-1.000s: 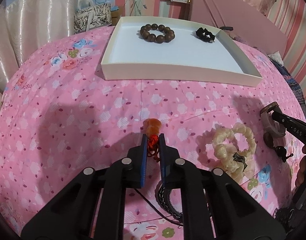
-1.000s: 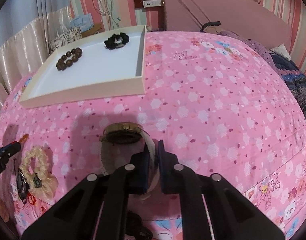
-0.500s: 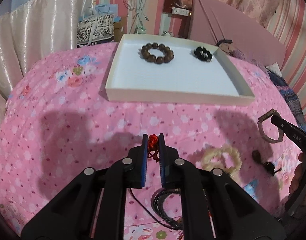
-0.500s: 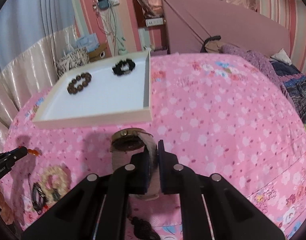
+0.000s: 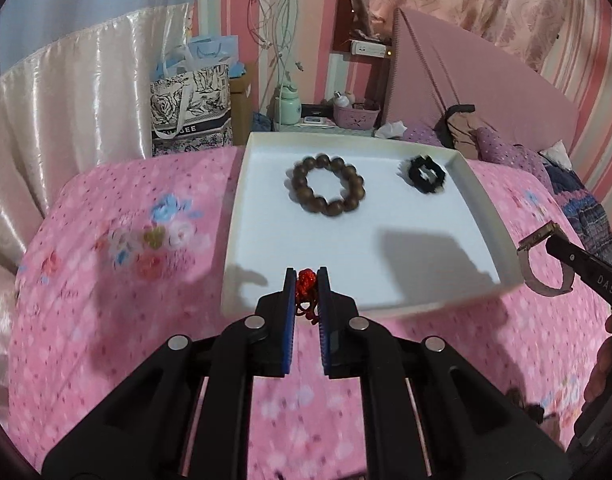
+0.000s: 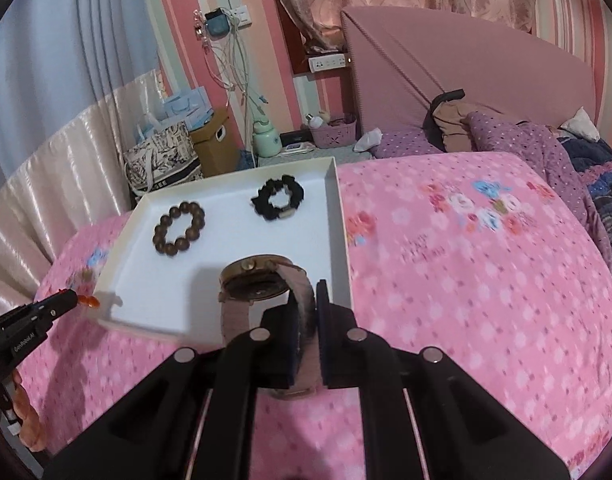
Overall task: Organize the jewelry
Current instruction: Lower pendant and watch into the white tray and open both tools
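My left gripper (image 5: pixel 306 277) is shut on a red knotted cord (image 5: pixel 306 280) of an orange bead piece (image 6: pixel 87 301), held over the near edge of the white tray (image 5: pixel 486 216). In the tray lie a brown bead bracelet (image 5: pixel 328 190) and a black scrunchie (image 5: pixel 424 174). My right gripper (image 6: pixel 307 300) is shut on the pinkish strap of a gold-rimmed watch (image 6: pixel 257 280), which hangs above the tray's near right corner (image 6: pixel 342 240). The left wrist view shows the watch (image 5: pixel 544 264) at the right edge. The bracelet (image 6: pixel 179 229) and scrunchie (image 6: pixel 277 198) also show in the right wrist view.
The tray rests on a pink floral bedspread (image 6: pixel 466 280). Behind it stand a patterned paper bag (image 5: pixel 191 108), a green bottle (image 6: pixel 265 140) and a small basket (image 6: pixel 332 132). A pink headboard (image 6: pixel 466 72) and purple bedding (image 6: pixel 526 144) lie at the far right; a satin curtain (image 5: pixel 65 120) hangs left.
Both grippers have lifted off the bedspread and moved forward to the tray with the cord piece and the watch. The loose jewelry on the bed has dropped out of view.
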Available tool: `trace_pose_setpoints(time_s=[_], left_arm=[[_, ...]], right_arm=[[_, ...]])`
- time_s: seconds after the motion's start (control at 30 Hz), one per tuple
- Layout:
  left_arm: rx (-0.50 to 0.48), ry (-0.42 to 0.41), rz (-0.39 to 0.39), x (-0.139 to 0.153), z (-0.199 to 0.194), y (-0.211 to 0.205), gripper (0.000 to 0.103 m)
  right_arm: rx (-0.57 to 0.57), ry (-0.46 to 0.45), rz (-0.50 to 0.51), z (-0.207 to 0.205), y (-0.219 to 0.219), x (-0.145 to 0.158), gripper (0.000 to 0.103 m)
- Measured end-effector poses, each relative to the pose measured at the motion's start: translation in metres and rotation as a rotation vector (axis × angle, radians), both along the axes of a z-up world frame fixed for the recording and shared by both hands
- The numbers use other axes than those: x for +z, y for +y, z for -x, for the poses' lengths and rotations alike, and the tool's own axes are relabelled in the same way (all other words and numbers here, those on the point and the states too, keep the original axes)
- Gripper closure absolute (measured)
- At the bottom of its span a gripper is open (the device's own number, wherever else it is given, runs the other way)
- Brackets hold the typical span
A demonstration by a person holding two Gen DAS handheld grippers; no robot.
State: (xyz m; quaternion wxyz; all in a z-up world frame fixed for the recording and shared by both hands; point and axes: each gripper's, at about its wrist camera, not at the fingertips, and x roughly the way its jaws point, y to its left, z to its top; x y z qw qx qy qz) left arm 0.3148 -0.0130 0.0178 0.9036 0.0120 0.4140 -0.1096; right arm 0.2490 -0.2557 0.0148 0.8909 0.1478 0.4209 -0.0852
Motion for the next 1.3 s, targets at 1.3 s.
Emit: trace_pose_setpoints(time_s=[1.3], left_arm=[[0.057, 0.057, -0.136, -0.082, -0.054, -0.001, 0.094]], right_arm=[[-0.02, 0.09, 0.112, -0.044, 0.006, -0.078, 0.095]])
